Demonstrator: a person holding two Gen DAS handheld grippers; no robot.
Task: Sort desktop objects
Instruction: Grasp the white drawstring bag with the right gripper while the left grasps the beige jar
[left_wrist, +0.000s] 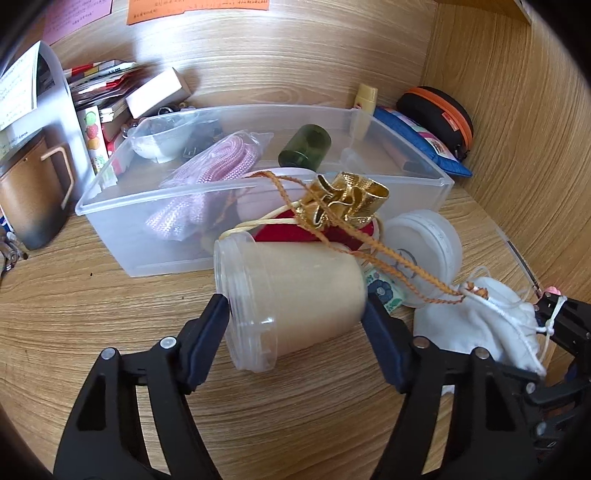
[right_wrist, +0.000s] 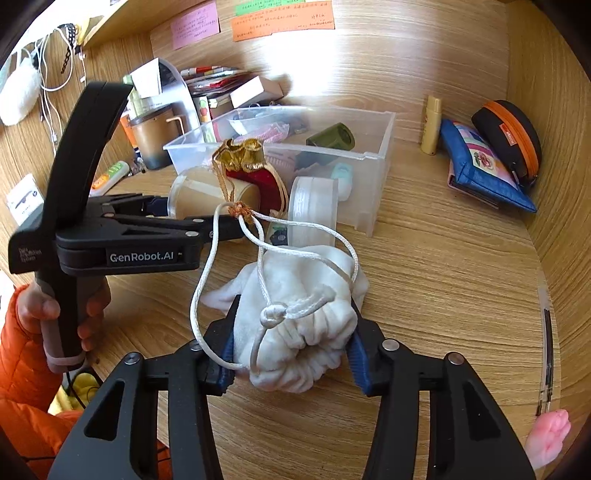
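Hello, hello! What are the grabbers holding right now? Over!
Left gripper jaws around lying clear plastic jar. Right gripper clamping white cloth drawstring pouch. Orange cord of red-and-gold pouch tangled with pouch's string. Over.

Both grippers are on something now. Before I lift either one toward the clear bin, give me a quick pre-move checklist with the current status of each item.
1. Left gripper around the clear jar: ok, a pad sits at each end of the jar lying on its side; firm pressure: cannot tell.
2. Right gripper on the white pouch: ok, pads squeeze its gathered neck.
3. Cords free: not ok, the white cord is knotted to the orange cord of the gold-and-red pouch, which lies over the jar.
4. Jar lid: not ok, off, beside the jar.
5. Room in the clear bin: ok, its right end looks open.
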